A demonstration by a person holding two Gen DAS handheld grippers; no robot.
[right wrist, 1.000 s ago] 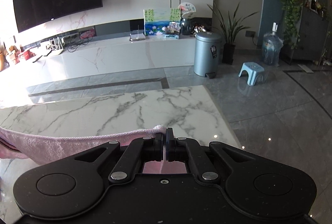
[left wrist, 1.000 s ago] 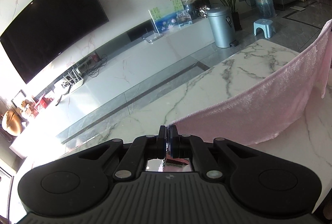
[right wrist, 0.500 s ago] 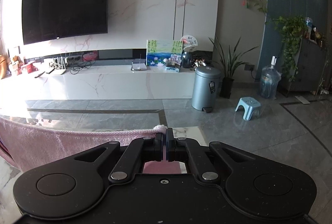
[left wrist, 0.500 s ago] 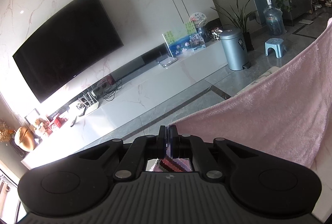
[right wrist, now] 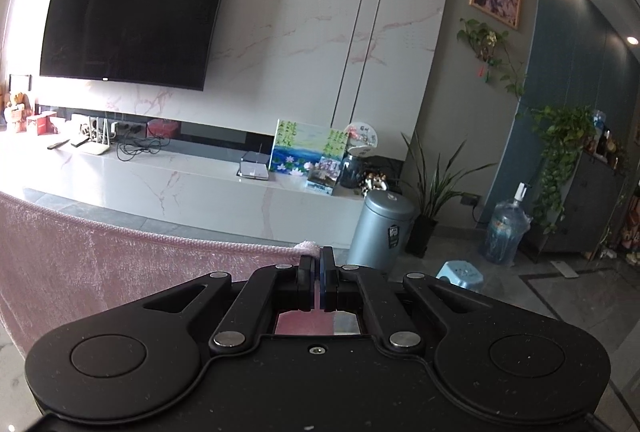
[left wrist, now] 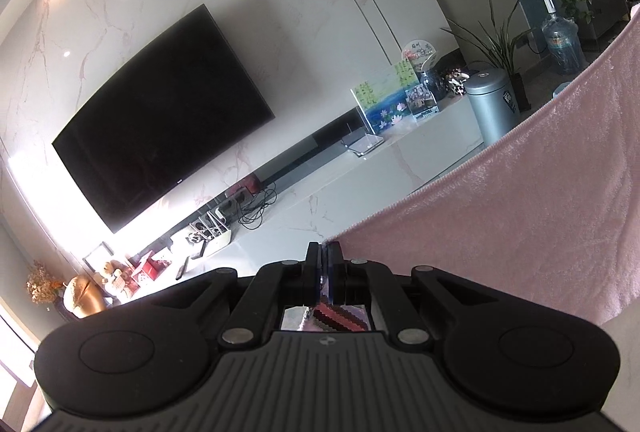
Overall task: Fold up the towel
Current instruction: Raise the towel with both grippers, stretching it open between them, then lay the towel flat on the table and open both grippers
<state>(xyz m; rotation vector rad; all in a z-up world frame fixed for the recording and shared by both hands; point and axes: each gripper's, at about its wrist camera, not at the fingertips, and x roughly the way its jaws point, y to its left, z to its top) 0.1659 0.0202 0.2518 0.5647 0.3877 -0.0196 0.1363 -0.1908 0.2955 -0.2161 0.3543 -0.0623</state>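
A pink fleece towel [left wrist: 532, 199] hangs stretched in the air between my two grippers. My left gripper [left wrist: 323, 252] is shut on one top corner; the cloth spreads up and to the right from it. My right gripper [right wrist: 318, 256] is shut on the other top corner, and the towel [right wrist: 80, 256] runs off to the left from it with its top edge taut. The lower part of the towel is hidden below both gripper bodies.
Both cameras tilt up at the room: a wall-mounted TV [right wrist: 132, 23], a long white media console [right wrist: 180, 179], a grey bin [right wrist: 384, 228], a water bottle [right wrist: 506, 232], a blue stool [right wrist: 460, 274] and potted plants. A sliver of marble table [right wrist: 8, 342] shows at lower left.
Both grippers have risen and tilted upward with the towel's corners. The marble table has dropped out of view and the towel hangs higher.
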